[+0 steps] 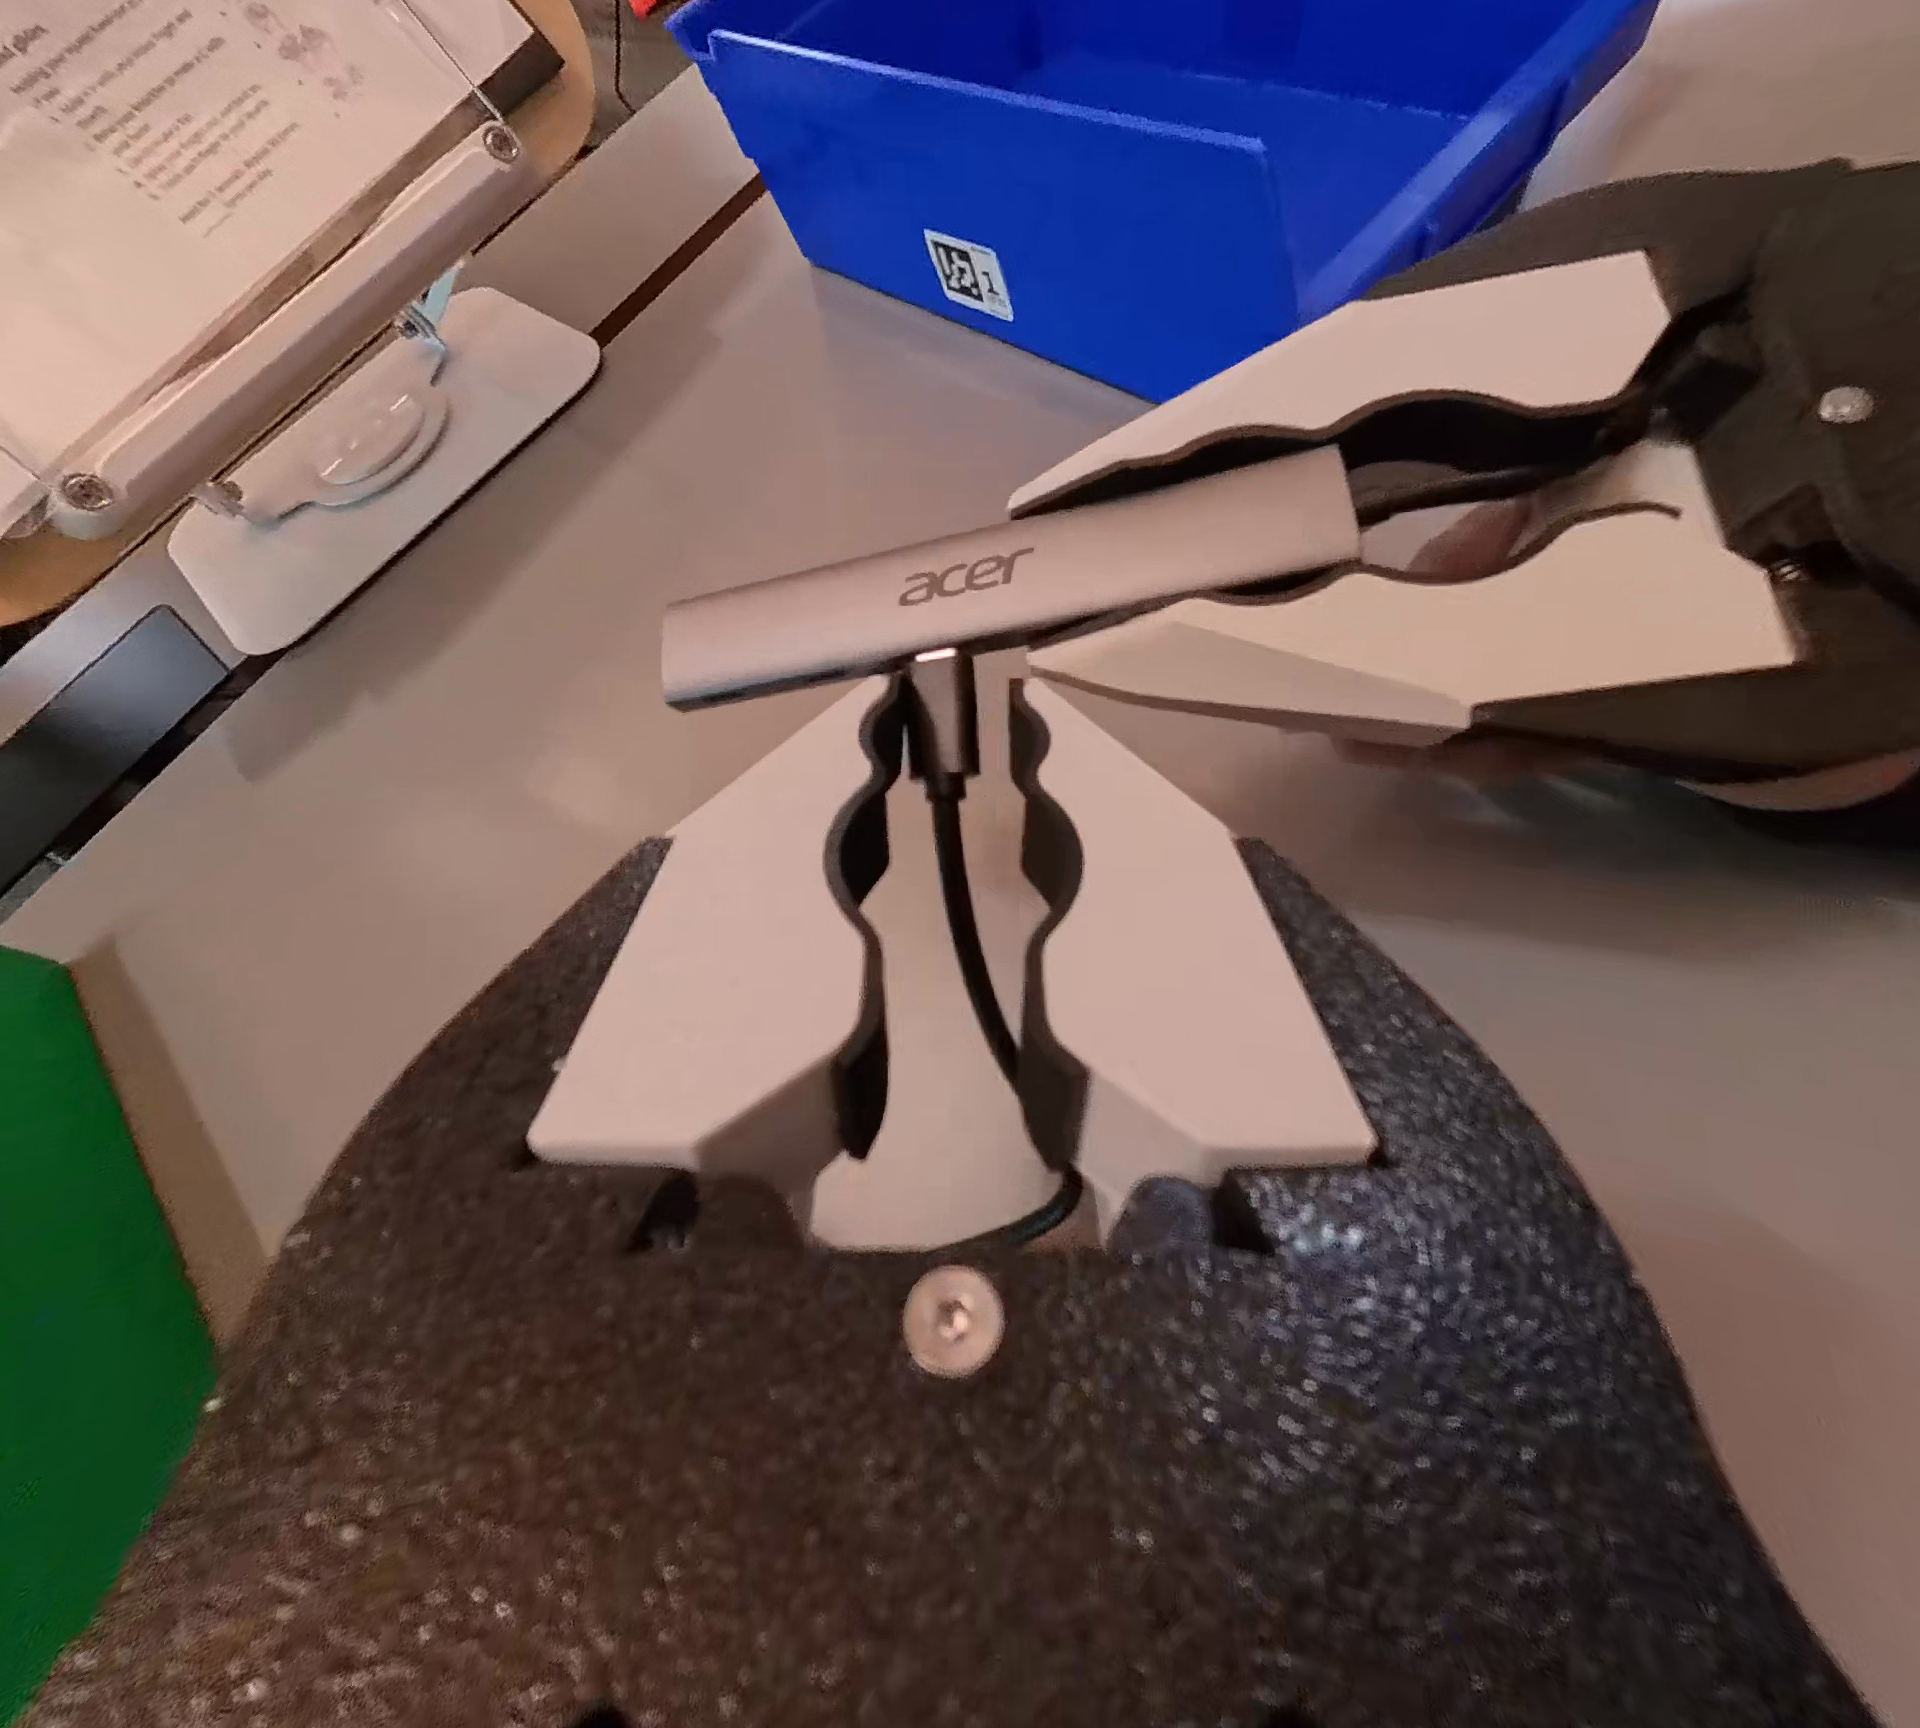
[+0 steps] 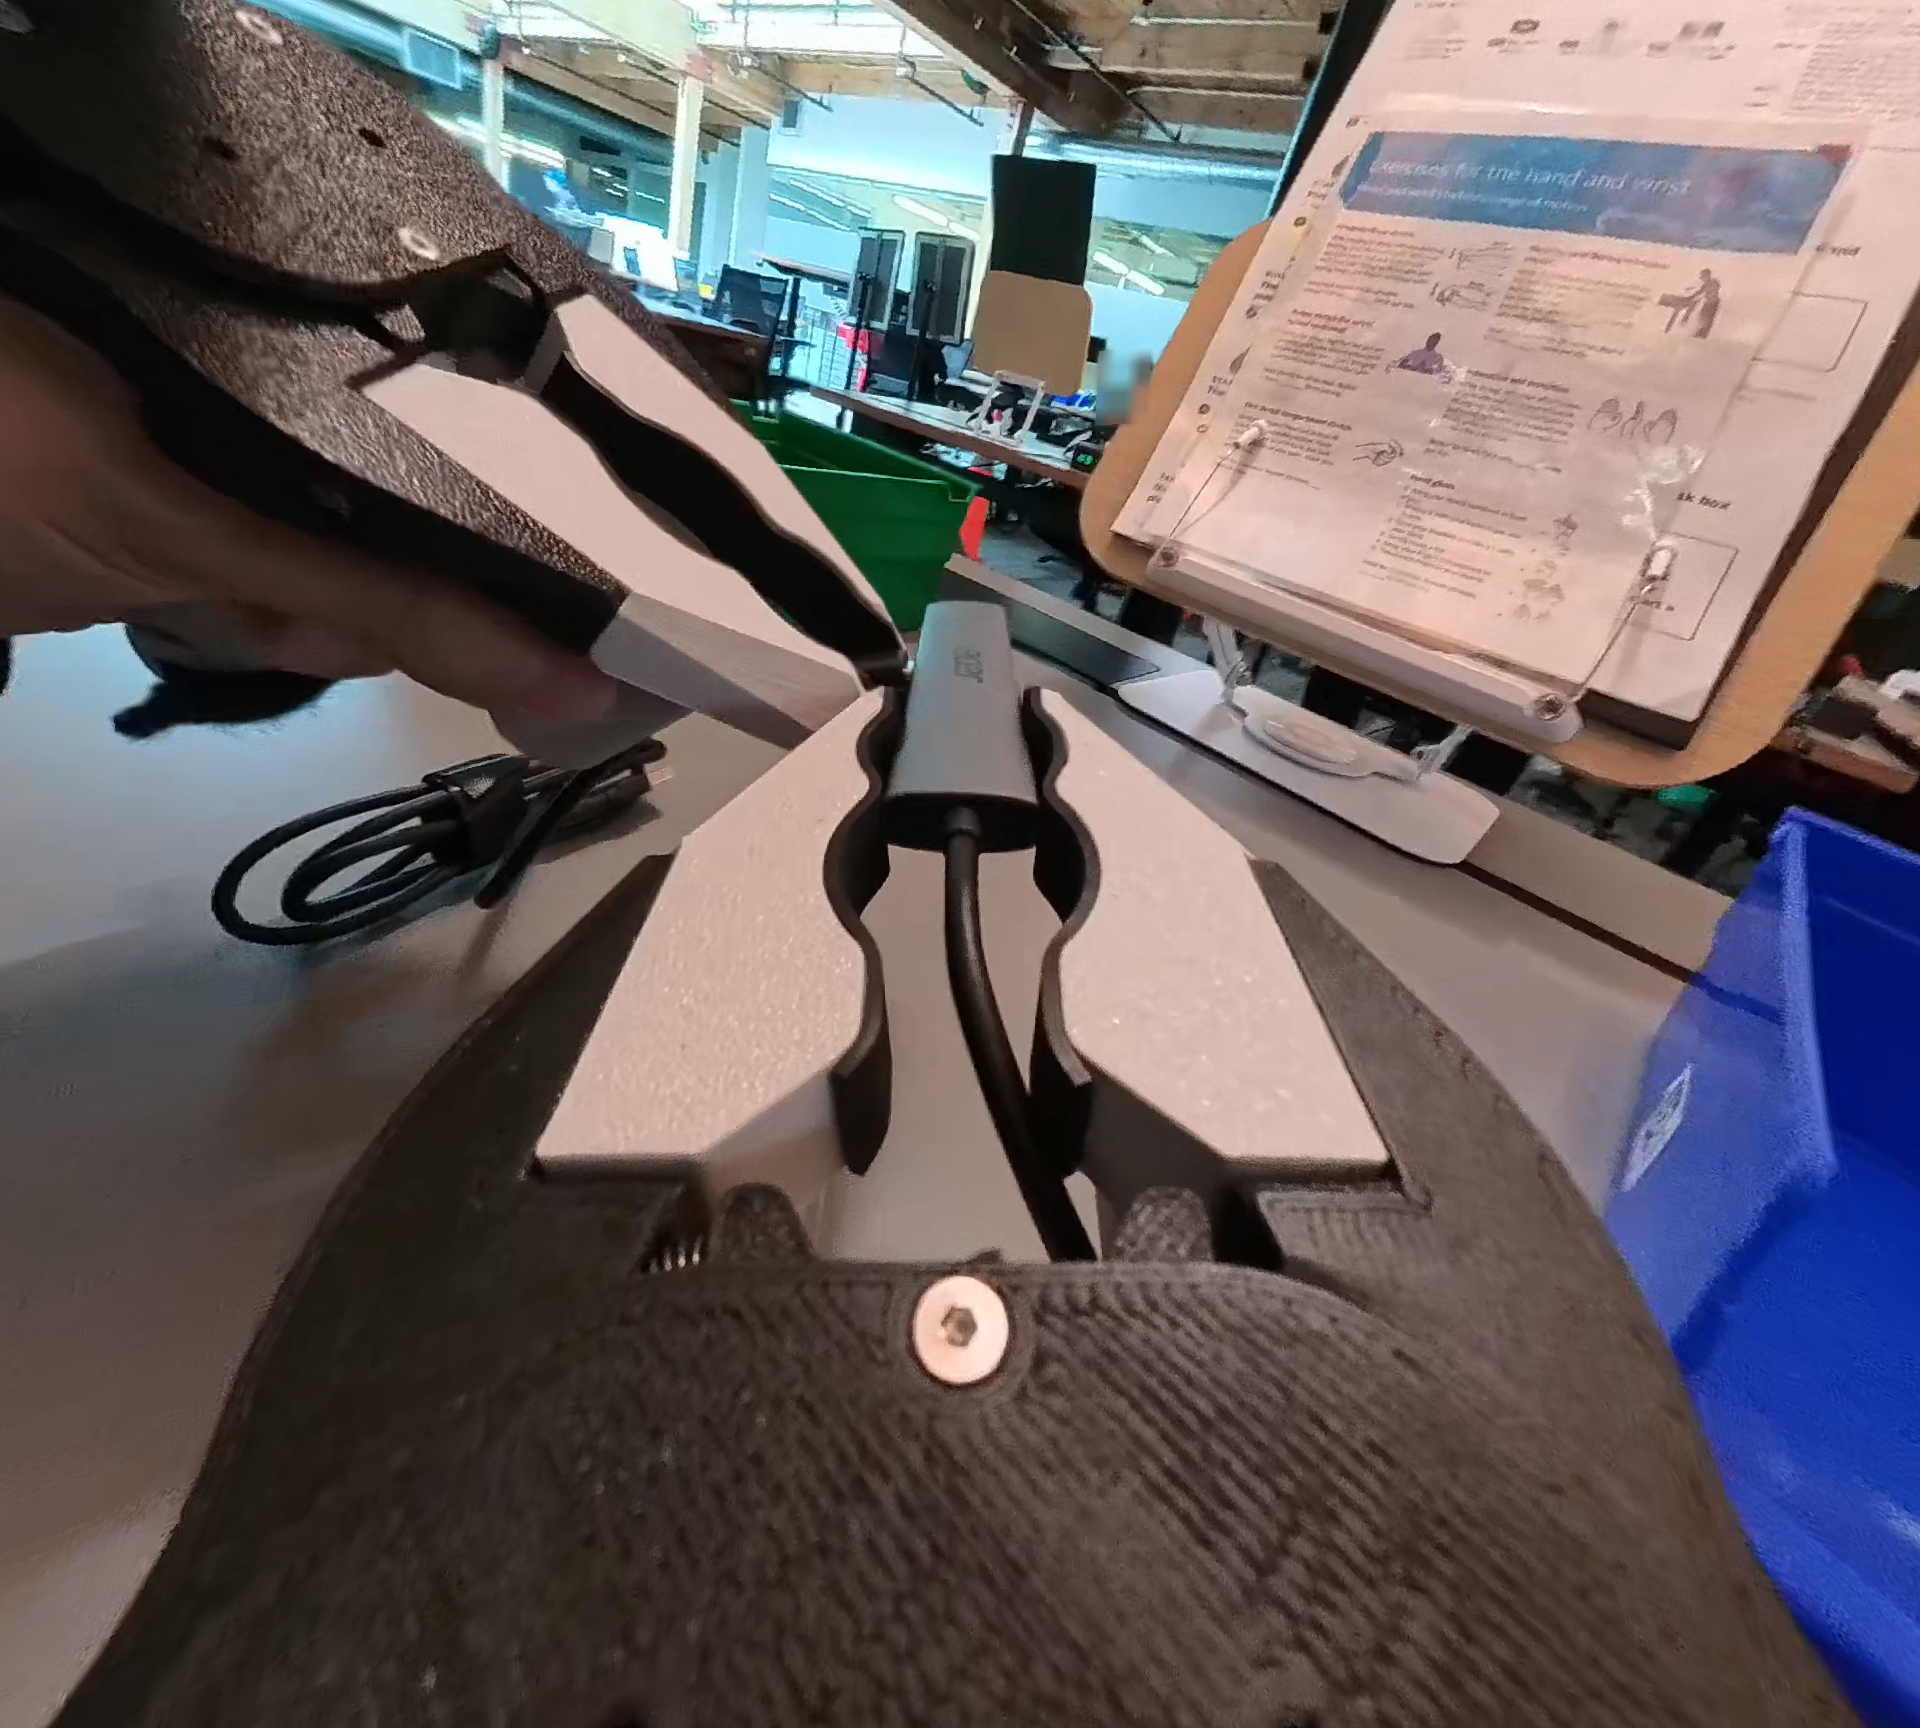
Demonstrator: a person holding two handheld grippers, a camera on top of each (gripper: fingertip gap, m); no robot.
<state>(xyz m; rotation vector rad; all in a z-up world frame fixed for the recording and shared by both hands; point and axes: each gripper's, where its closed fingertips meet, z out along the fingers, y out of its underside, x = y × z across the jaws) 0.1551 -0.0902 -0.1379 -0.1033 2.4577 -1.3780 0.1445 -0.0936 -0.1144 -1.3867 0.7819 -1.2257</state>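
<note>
A silver hub (image 1: 935, 603) is held level above the grey table (image 1: 416, 795). My right gripper (image 1: 1039, 587) comes in from the right and is shut on the hub's right end. My left gripper (image 1: 943, 702) is shut on a silver plug (image 1: 943, 722) whose tip meets the hub's near side. The plug's black cable (image 1: 971, 930) runs back between my left fingers. In the right wrist view, my right gripper (image 2: 951, 702) clamps the hub (image 2: 961, 733), whose own black cable (image 2: 982, 1003) trails back. My left gripper (image 2: 883, 662) touches the hub from the upper left.
A blue bin (image 1: 1091, 244) stands behind the hub and shows at the right (image 2: 1808, 1159). A bundled black cable (image 2: 416, 831) lies on the table to the left. A document stand (image 1: 239, 151) holds printed sheets (image 2: 1507, 348). A green bin (image 2: 873, 504) sits beyond. Both grippers' tips are close together, under 4 cm apart.
</note>
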